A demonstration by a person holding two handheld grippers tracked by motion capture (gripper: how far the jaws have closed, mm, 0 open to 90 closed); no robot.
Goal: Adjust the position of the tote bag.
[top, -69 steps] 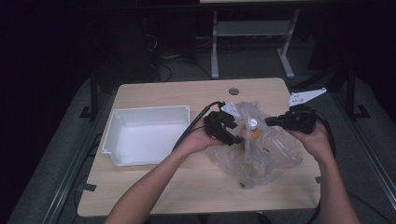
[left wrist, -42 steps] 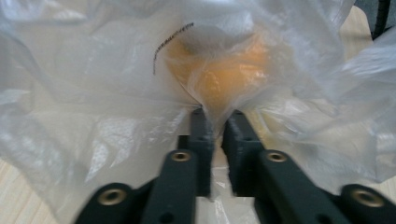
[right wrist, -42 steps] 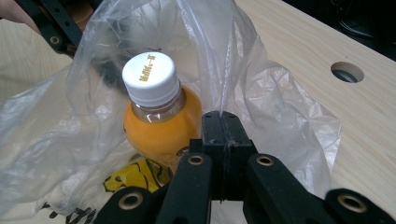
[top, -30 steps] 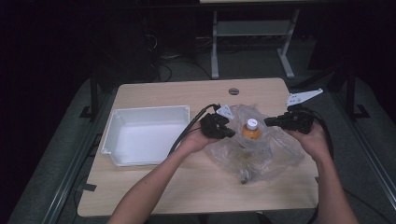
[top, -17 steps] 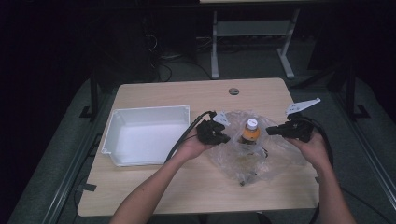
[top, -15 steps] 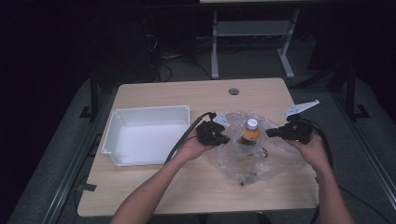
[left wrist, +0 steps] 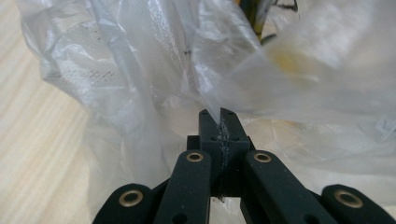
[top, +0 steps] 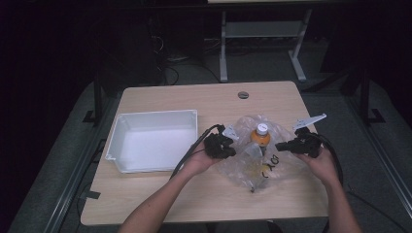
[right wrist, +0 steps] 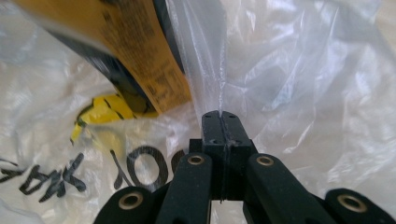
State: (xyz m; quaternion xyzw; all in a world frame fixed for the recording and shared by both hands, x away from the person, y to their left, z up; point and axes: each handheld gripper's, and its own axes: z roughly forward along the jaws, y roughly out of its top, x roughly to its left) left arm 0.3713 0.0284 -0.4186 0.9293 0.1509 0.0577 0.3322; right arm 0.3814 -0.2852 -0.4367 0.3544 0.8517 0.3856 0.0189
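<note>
A clear plastic bag (top: 252,160) with black and yellow print lies on the wooden table, and an orange bottle with a white cap (top: 260,137) stands inside it. My left gripper (top: 228,148) is at the bag's left edge, shut on a fold of the bag film (left wrist: 205,88). My right gripper (top: 282,145) is at the bag's right edge, shut on another pinch of the film (right wrist: 210,79). In the right gripper view the bottle's orange label (right wrist: 140,51) sits just to the left of the jaws.
An empty white tray (top: 121,145) stands to the left of the bag. The table (top: 170,199) has a round cable hole (top: 243,94) near its far edge. Cables trail from both grippers. Dark floor and a desk frame lie beyond.
Both grippers have sunk toward the table with the bag edges still pinched. The bag has slackened and spread lower around the bottle.
</note>
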